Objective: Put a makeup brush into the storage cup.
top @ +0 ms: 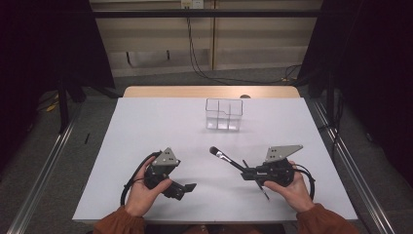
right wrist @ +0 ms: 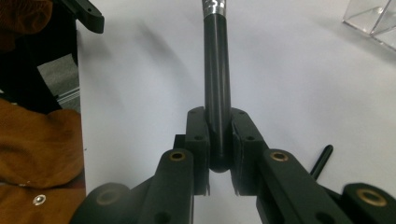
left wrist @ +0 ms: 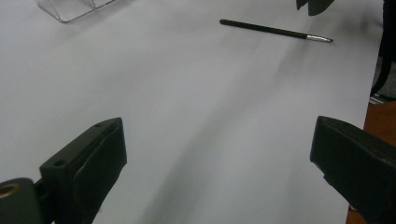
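My right gripper (top: 245,174) is shut on the black handle of a makeup brush (top: 226,158), whose dark head points up and left over the white table. In the right gripper view the handle (right wrist: 217,88) stands clamped between the two pads, with its silver ferrule at the top edge. A second thin black brush (top: 265,194) lies on the table under my right hand; it shows as a thin brush (left wrist: 275,31) with a silver ferrule in the left gripper view. My left gripper (top: 187,187) rests low at the front left, its jaws wide apart with nothing between them (left wrist: 217,135).
A clear, empty box with compartments (top: 224,100) stands at the back middle of the white table (top: 146,131). Brown sleeves come in at the front edge. Metal rails run along both sides of the table, and cables trail on the floor behind.
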Action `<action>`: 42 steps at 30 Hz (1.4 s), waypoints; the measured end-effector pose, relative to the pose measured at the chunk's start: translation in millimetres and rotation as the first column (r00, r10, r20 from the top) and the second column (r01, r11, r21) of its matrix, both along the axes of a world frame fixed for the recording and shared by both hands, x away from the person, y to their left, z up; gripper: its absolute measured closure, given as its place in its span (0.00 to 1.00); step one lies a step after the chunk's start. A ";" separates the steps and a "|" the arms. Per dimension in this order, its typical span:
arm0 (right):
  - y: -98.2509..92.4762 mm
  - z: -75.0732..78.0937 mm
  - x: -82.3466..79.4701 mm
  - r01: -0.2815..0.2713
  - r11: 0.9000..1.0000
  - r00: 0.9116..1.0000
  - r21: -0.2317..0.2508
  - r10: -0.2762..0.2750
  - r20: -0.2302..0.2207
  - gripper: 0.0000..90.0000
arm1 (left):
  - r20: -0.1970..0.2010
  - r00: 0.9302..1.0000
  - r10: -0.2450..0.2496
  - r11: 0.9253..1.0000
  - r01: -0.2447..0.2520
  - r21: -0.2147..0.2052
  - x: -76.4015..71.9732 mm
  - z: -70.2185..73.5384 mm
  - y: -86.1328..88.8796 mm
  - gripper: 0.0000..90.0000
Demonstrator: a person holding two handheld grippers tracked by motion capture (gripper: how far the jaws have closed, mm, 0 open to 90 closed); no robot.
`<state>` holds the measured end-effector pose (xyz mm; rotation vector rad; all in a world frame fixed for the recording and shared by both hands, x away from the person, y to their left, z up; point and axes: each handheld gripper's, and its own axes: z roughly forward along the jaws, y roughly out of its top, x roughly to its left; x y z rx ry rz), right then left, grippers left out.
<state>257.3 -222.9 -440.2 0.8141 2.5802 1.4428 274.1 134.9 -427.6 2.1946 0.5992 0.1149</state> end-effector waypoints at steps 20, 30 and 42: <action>0.9 6.0 -7.2 0.078 0.992 0.992 0.101 -0.087 0.089 0.89 | 0.017 1.000 0.005 0.999 -0.004 -0.054 -0.5 -0.5 -6.6 0.04; 5.8 5.2 -8.3 0.064 0.992 0.993 0.105 -0.074 0.092 0.89 | 0.012 1.000 0.027 0.983 -0.025 -0.183 3.7 6.3 -9.0 0.03; 9.8 4.2 -10.0 0.041 0.994 0.995 0.097 -0.050 0.088 0.89 | 0.051 0.997 0.051 0.972 -0.038 -0.231 5.8 12.0 -23.4 0.03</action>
